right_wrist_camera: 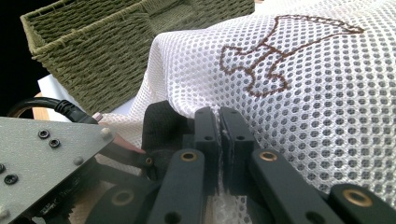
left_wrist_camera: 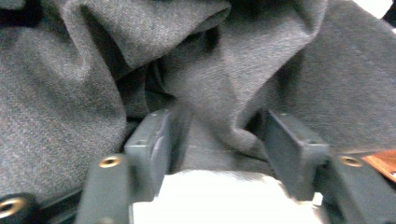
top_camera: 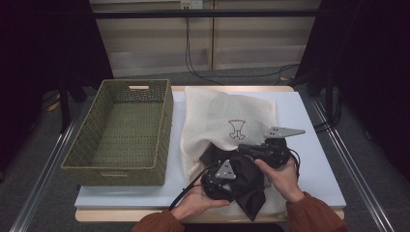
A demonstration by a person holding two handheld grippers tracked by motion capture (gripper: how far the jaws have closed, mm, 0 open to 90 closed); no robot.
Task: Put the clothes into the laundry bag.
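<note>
Beyond my desk's [top_camera: 319, 159] far edge I see pale wooden panels [top_camera: 251, 38], dangling cables [top_camera: 193, 63], grey floor [top_camera: 29, 164].

A: Sleeves on both forearms, rust-orange cloth, gathered at the cuffs.
B: Noted. Left gripper [top_camera: 218, 180]: black body, grey three-cornered plate with dark screws, black cable trailing.
A: Right gripper [top_camera: 251, 149]: same black build, grey plate on top. Jaws are dark grey blocks on black links with brass-coloured rivets.
</note>
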